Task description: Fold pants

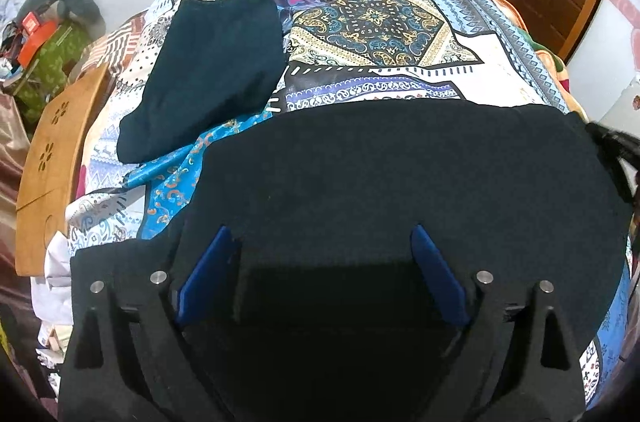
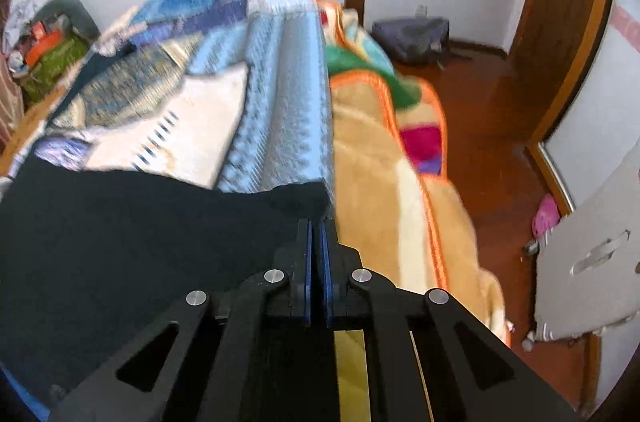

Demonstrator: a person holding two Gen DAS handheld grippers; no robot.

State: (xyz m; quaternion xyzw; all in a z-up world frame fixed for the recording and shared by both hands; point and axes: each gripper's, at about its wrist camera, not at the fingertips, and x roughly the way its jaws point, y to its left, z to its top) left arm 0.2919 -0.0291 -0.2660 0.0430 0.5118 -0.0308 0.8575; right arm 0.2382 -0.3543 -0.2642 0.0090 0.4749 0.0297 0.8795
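A: Pants [image 1: 400, 174] lie dark across the patterned bedspread's [image 1: 372, 22] near edge, long axis crosswise.

B: Jaws?

A: Left gripper [image 1: 322, 242] wide above the pants; right gripper [image 2: 317, 226] pinched near their right corner, grasp unclear.

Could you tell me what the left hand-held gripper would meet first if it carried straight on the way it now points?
Most likely the black pants: the left hand-held gripper, jaws open, already sits right over that cloth. Farther along lies the patterned bedspread. Depth is unclear.
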